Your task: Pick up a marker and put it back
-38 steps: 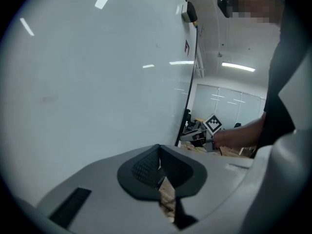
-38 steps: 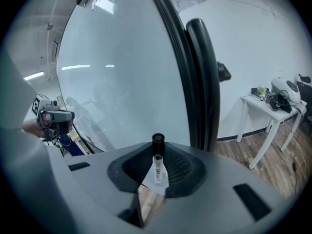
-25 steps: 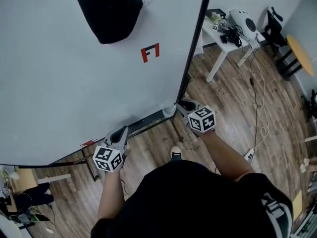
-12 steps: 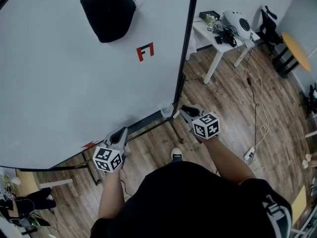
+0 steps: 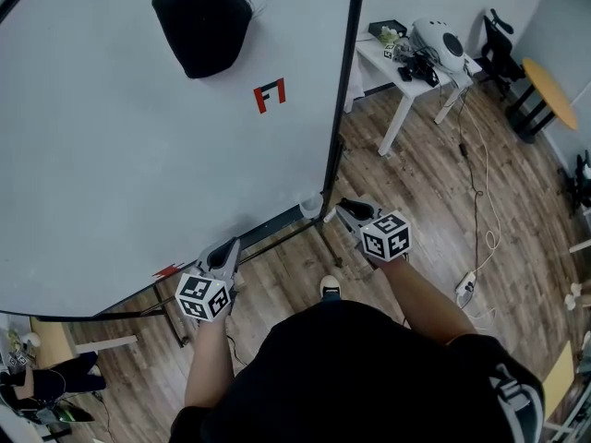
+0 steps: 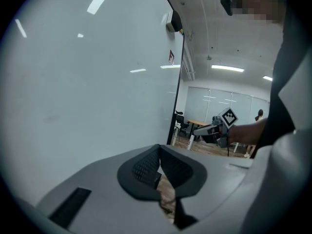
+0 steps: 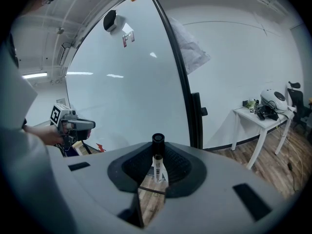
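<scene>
A white marker with a black cap [image 7: 157, 161] stands upright between the pads of my right gripper [image 7: 156, 167], which is shut on it. In the head view that gripper [image 5: 347, 209] hovers just right of the whiteboard's [image 5: 138, 155] lower right corner, close to the end of its tray [image 5: 277, 223]. My left gripper [image 5: 224, 250] is shut and holds nothing; it points at the board's lower edge. In the left gripper view its pads [image 6: 146, 165] meet in front of the bare board.
A black eraser cloth [image 5: 205, 21] and a red magnet [image 5: 270, 95] sit high on the board. A white table [image 5: 404, 63] with a helmet stands at the back right, a yellow round table [image 5: 560, 100] beyond it. Cables [image 5: 480, 183] lie on the wooden floor.
My right gripper has drawn back a little from the tray's end, down and to the right, with the marker still in it. The left gripper has stayed put.
</scene>
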Available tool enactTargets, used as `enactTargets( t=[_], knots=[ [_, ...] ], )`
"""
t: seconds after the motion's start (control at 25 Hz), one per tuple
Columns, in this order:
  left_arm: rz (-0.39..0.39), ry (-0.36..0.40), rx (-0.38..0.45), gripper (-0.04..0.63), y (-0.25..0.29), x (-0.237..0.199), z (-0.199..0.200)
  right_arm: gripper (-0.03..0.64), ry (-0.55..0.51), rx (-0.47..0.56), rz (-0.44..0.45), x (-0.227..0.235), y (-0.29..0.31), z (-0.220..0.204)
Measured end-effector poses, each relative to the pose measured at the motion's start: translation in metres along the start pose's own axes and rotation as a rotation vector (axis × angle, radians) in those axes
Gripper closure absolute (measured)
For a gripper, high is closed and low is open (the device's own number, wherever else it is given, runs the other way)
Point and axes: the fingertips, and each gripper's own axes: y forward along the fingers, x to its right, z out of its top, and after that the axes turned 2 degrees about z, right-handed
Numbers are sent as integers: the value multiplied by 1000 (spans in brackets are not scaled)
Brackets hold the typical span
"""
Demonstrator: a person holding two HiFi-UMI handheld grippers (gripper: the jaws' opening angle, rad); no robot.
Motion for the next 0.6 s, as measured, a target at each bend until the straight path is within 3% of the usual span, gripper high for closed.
enactTargets(
  t=[0.6],
  knots=[
    [13,-16,-1,581,6,-4,-3,557,-13,-14,15,7,15,4]
  ],
)
